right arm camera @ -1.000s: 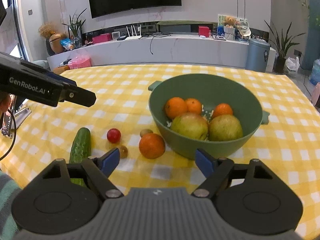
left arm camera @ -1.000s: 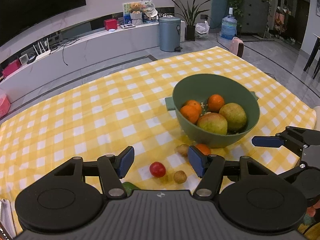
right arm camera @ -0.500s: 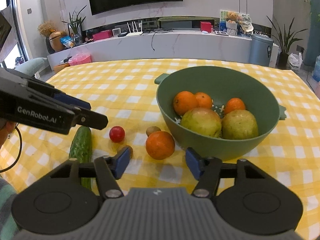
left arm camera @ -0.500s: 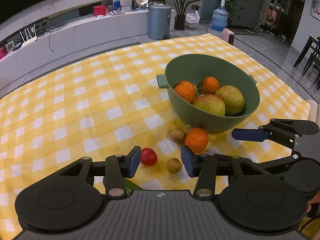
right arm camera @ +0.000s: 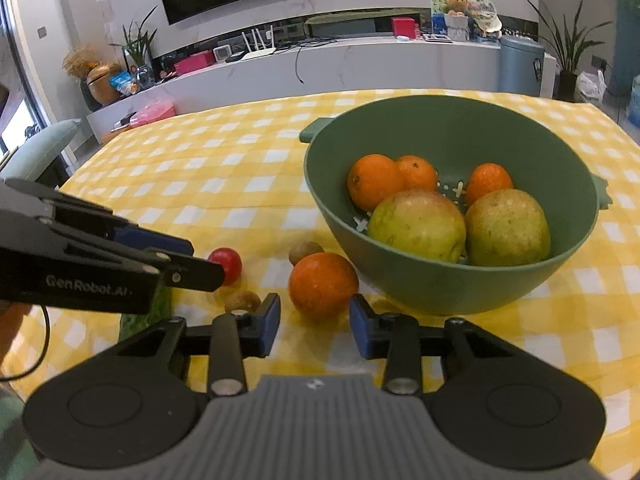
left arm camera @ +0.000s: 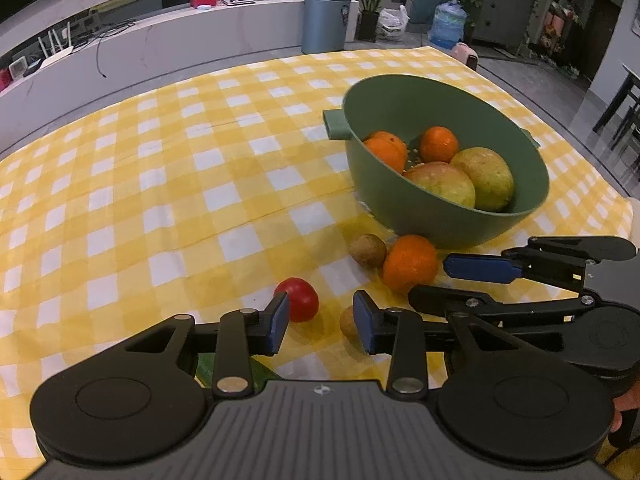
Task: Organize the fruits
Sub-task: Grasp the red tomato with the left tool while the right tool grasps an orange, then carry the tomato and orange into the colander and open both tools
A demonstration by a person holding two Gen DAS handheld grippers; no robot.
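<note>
Left wrist view first: the left hand-held gripper (left arm camera: 320,322) hangs low over the surface (left arm camera: 160,184), which has a yellow-and-white checked cloth on it, and its jaws are parted a moderate way with nothing between them. The green bowl (left arm camera: 416,104) is my landmark. It sits toward the far right of the cloth and holds three oranges plus two big yellow-green fruits, pears or apples, hard to say with the fisheye. Just outside the bowl on its near side lies a loose orange (left arm camera: 410,263), with a small brown fruit (left arm camera: 367,250) touching it on the left. Farther from the bowl, toward the camera, a red tomato (left arm camera: 298,299) sits right by the left fingertip, and a second little brown fruit (left arm camera: 347,321) is half hidden behind the right one. The right hand-held gripper (left arm camera: 460,280) pokes in from the right side, near the loose orange.

Right wrist view: the right hand-held gripper (right arm camera: 314,326) is also parted, holding nothing, and the loose orange (right arm camera: 323,285) sits just ahead of the gap, close to the bowl's (right arm camera: 460,128) near-left wall. The brown fruit (right arm camera: 305,251) is behind it, against the bowl side. The tomato (right arm camera: 227,264) and the other brown fruit (right arm camera: 242,301) lie farther left of the bowl, where the left hand-held gripper (right arm camera: 200,264) reaches in, with something green (right arm camera: 138,318) under it.
</note>
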